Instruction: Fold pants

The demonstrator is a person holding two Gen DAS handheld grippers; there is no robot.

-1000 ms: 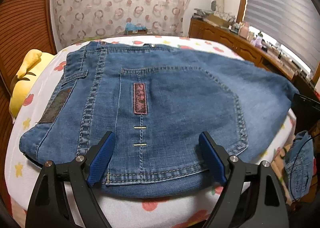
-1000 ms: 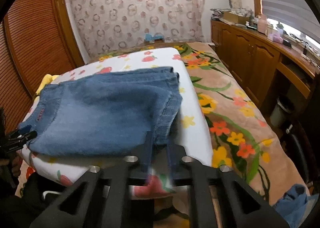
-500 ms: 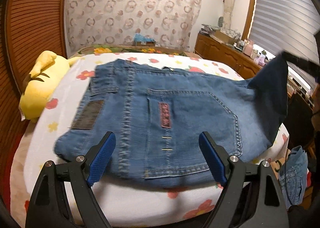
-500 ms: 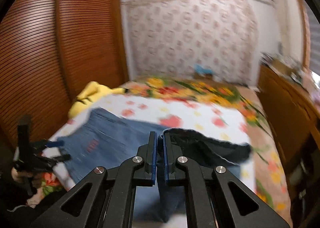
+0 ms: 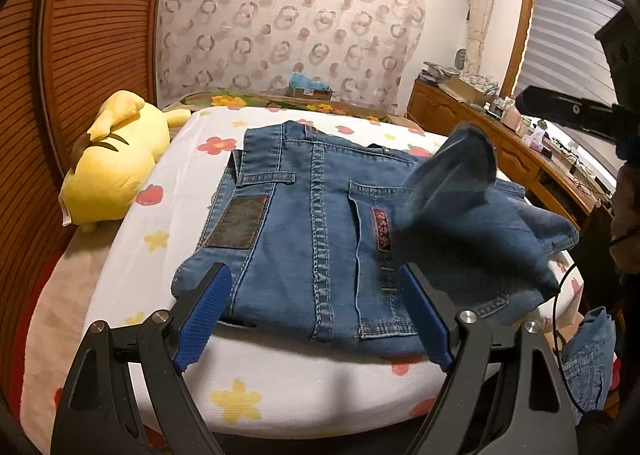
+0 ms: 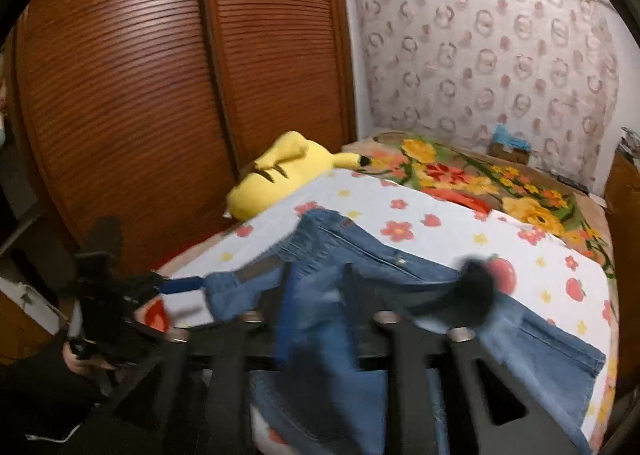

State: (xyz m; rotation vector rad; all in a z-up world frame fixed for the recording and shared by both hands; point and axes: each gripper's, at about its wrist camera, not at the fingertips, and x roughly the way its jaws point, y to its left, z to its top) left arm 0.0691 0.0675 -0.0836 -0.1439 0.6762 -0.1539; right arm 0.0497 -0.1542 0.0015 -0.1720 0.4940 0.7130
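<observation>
One pants (image 6: 320, 319) leg (blurred) seemingly between opening right hand-held gripper (image 6: 316, 287).

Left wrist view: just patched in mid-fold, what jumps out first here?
The blue jeans fill the middle of the flowered white cover, waistband end near the wide-open left gripper, with a blurred leg flap raised over their right side. The right gripper is opening, denim between its fingers. A yellow plush toy lies at the bed's left edge.

The jeans (image 5: 320, 231) are stitched matt denim, the yellow toy (image 5: 116, 171) soft plush, the wardrobe doors (image 6: 140, 95) slatted glossy wood, the left gripper (image 5: 316, 319) matt black plastic.
</observation>
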